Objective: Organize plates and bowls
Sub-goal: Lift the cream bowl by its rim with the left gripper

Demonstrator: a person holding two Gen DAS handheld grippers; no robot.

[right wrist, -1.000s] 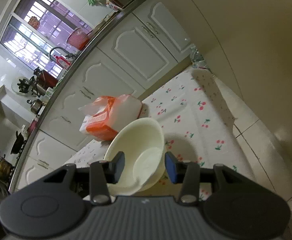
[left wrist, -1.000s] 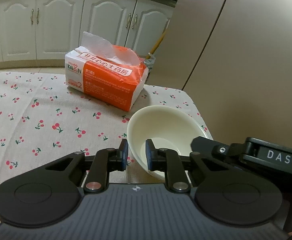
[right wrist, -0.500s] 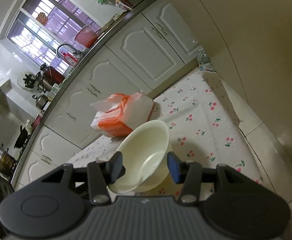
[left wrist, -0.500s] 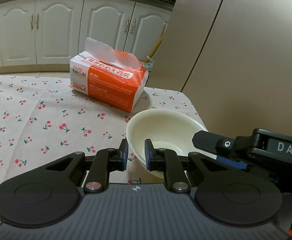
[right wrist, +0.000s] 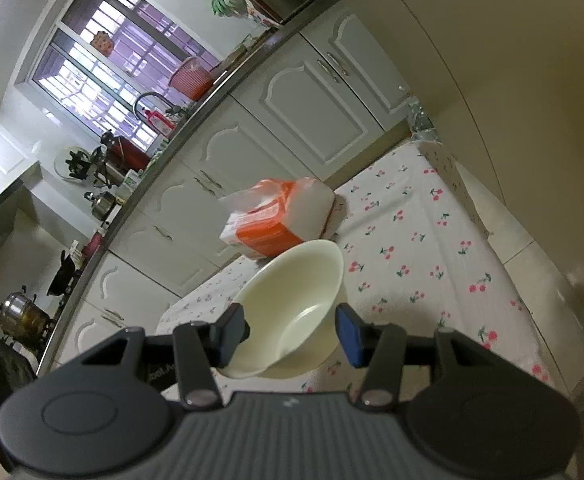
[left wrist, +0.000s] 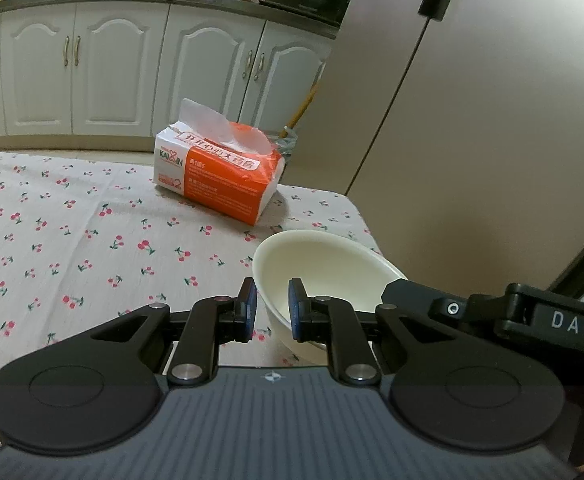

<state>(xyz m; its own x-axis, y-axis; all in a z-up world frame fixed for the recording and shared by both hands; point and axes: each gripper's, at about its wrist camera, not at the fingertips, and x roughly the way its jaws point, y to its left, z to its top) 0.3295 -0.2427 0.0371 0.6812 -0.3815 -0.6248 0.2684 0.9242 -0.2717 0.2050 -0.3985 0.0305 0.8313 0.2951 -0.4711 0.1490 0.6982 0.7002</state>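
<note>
A cream bowl hangs at the right end of the cherry-print tablecloth. My left gripper is shut on its near rim, one pad outside the wall and one inside. The bowl seems lifted slightly off the cloth. In the right wrist view the same bowl lies between the fingers of my right gripper, whose jaws stand apart. Its blue right pad is clear of the bowl's wall, and the left finger sits close to the rim. One of the right gripper's fingers reaches the bowl's right side in the left wrist view.
An orange and white tissue pack lies on the cloth behind the bowl. The table's right edge runs close to a tall beige fridge. White kitchen cabinets line the far wall under a cluttered counter.
My left gripper has drawn back and up with the bowl in it, so the tissue pack looks farther off. The right gripper's jaws have widened around the bowl.
</note>
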